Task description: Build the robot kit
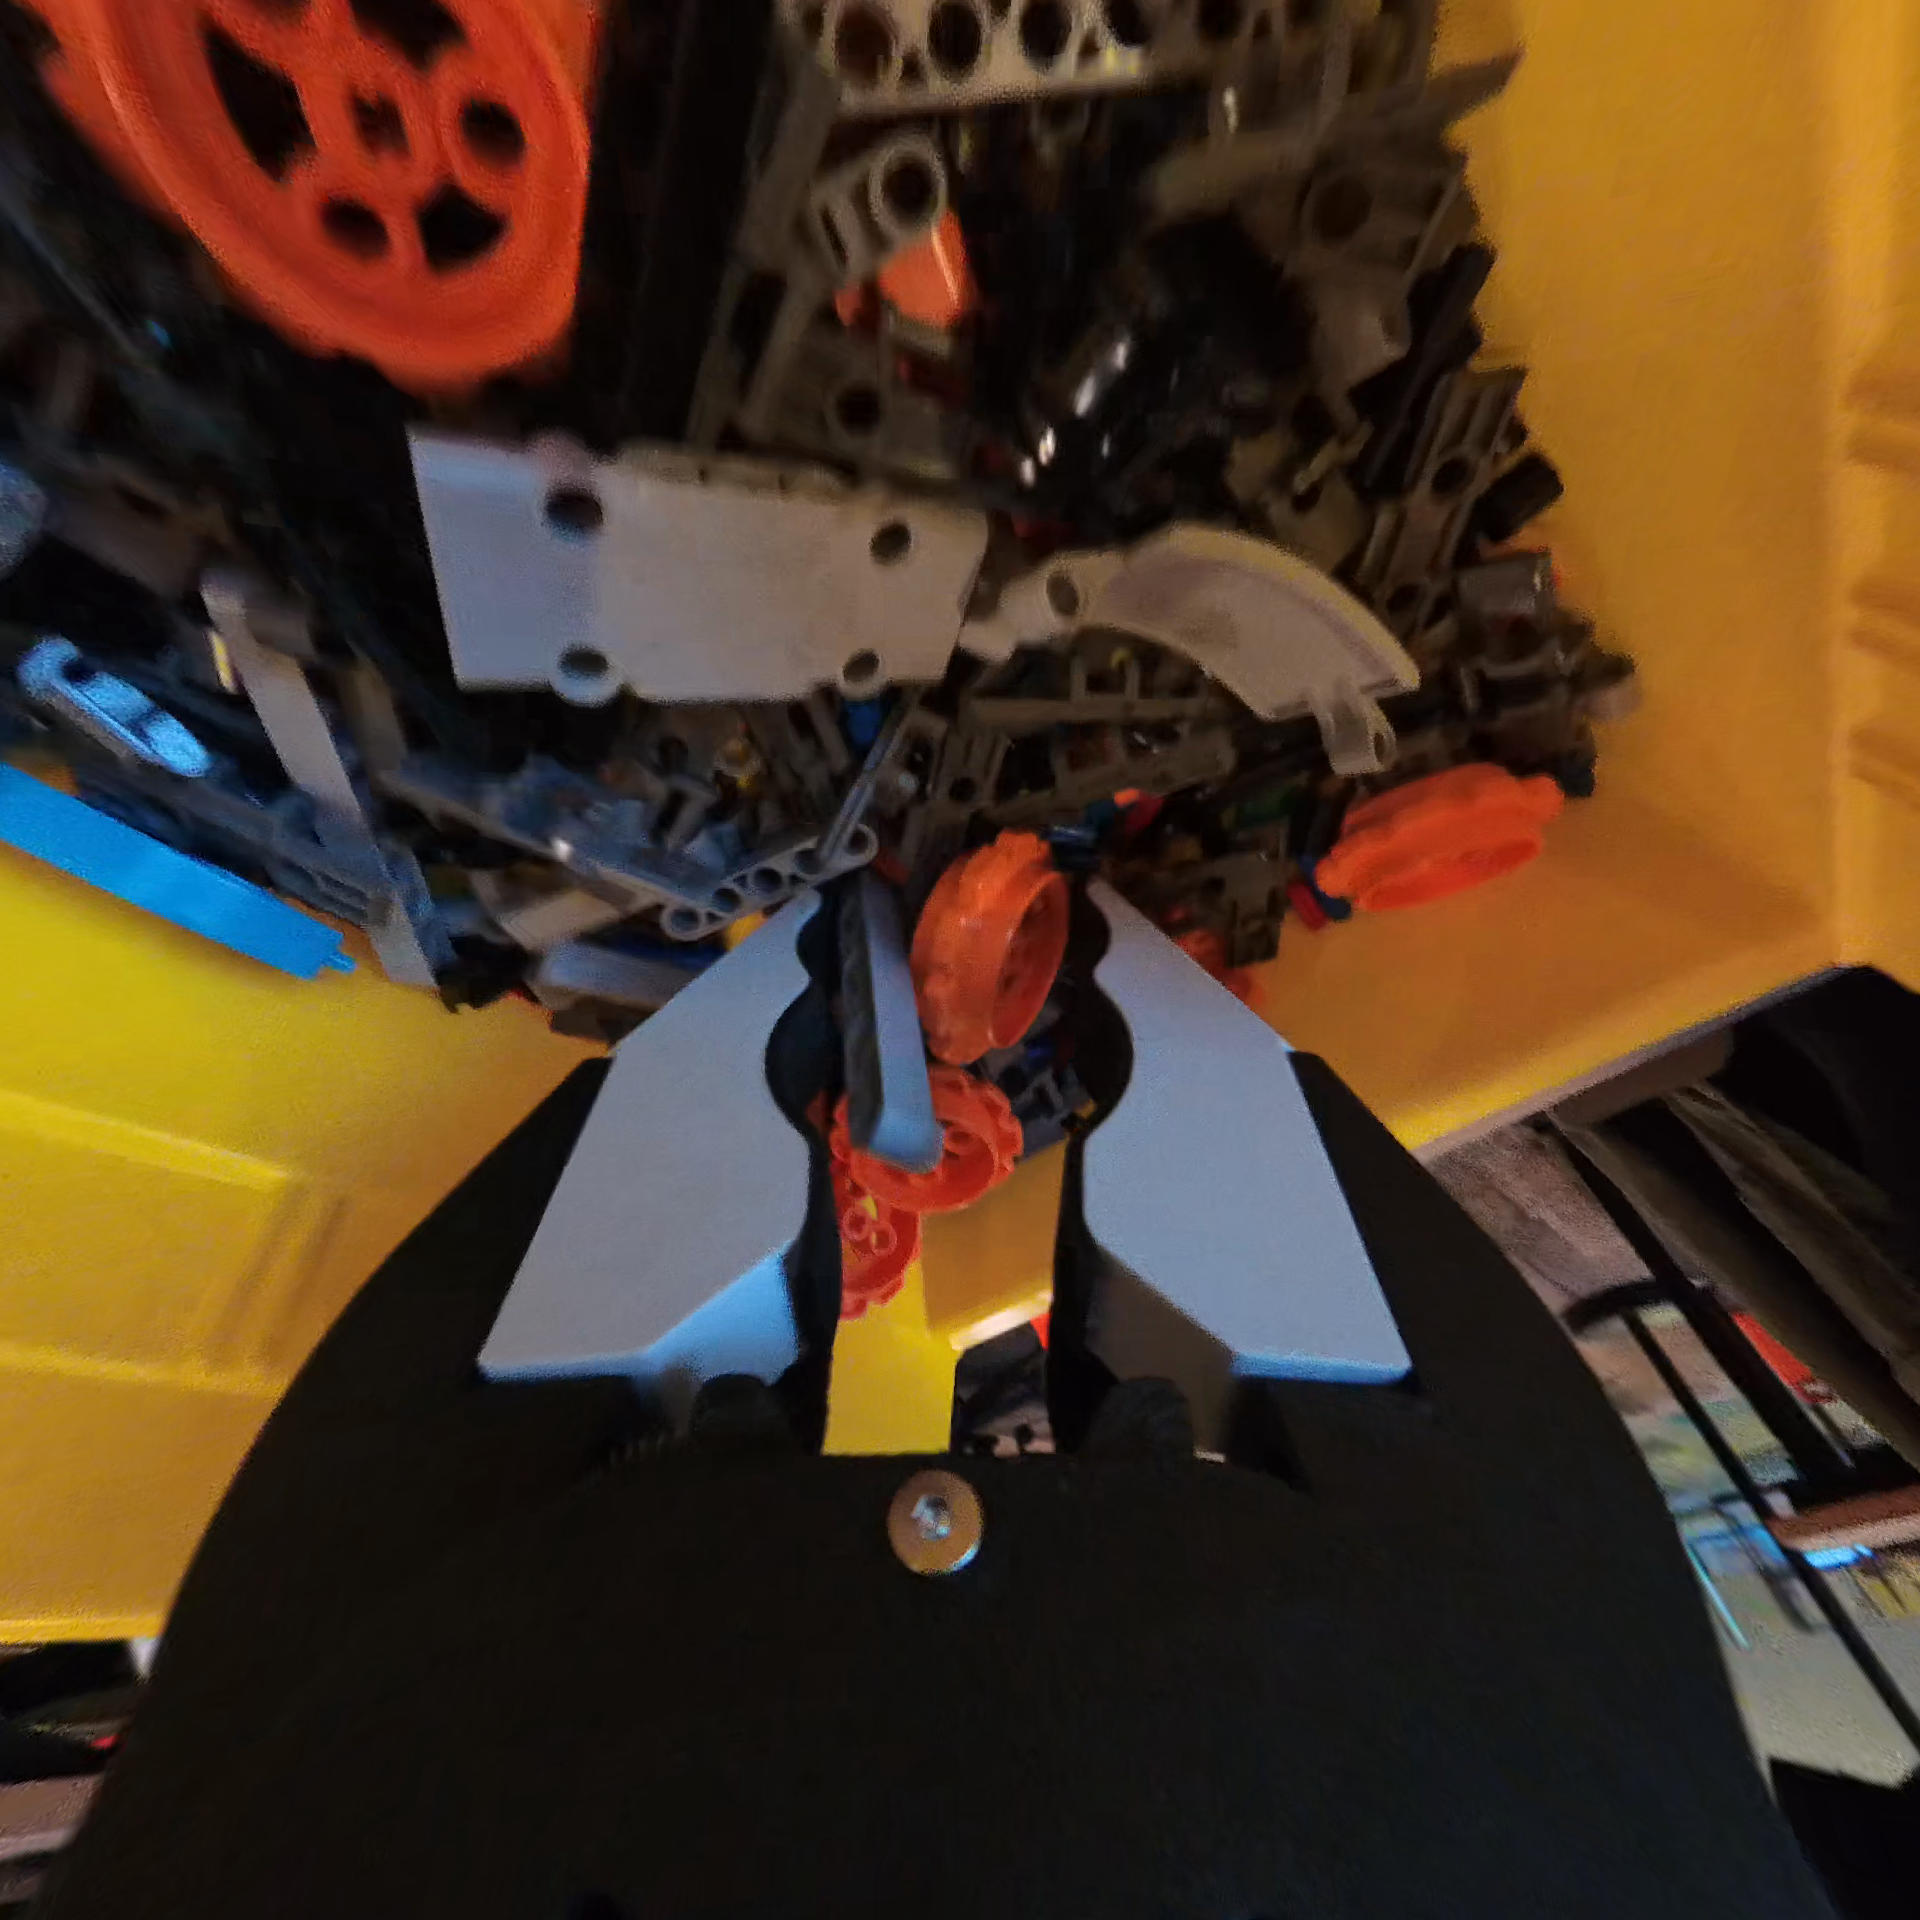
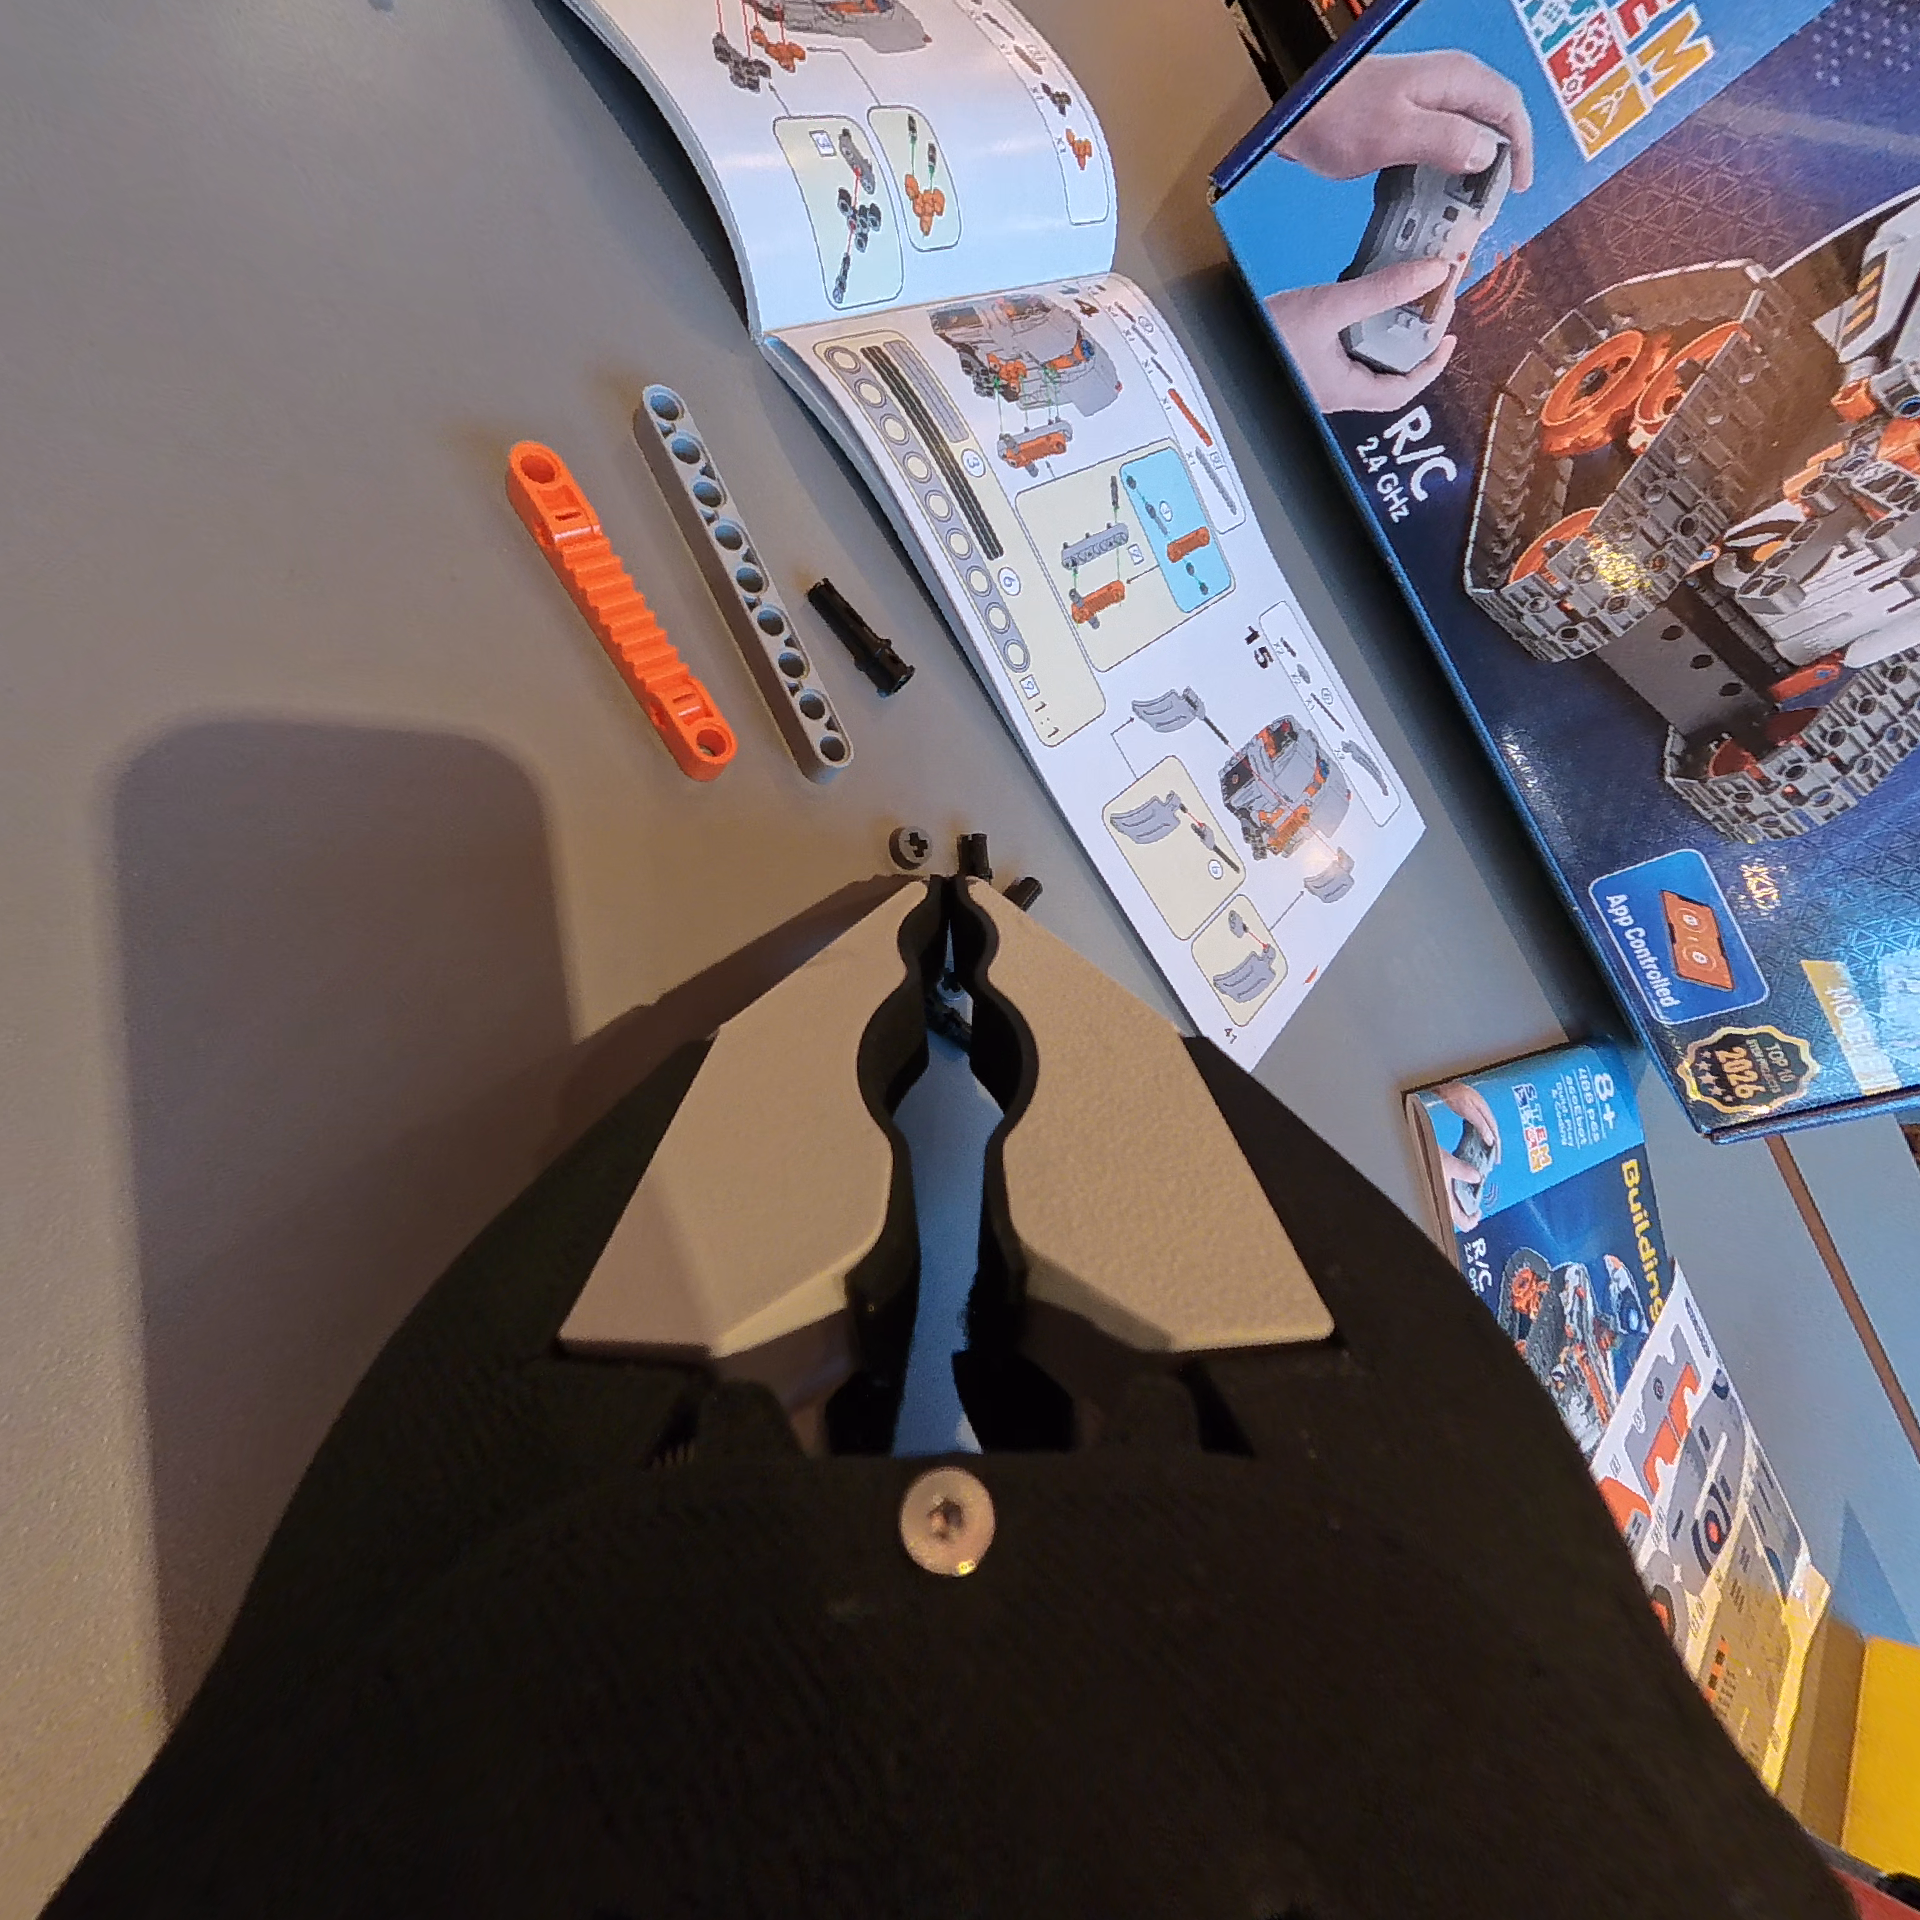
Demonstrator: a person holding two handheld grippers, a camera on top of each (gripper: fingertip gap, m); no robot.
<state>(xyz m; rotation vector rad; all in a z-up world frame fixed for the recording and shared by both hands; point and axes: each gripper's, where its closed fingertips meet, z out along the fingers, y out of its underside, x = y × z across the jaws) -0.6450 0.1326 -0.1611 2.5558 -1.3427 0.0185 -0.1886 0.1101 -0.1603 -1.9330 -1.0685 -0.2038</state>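
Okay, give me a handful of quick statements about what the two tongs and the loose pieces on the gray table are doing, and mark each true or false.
1. The right tongs are closed on a small black pin. True.
2. The orange toothed bar lies beside the gray holed beam. True.
3. The left tongs hover over a bare table. False: they are at a brick-built model.
4. The instruction booklet is shut. False: it lies open.
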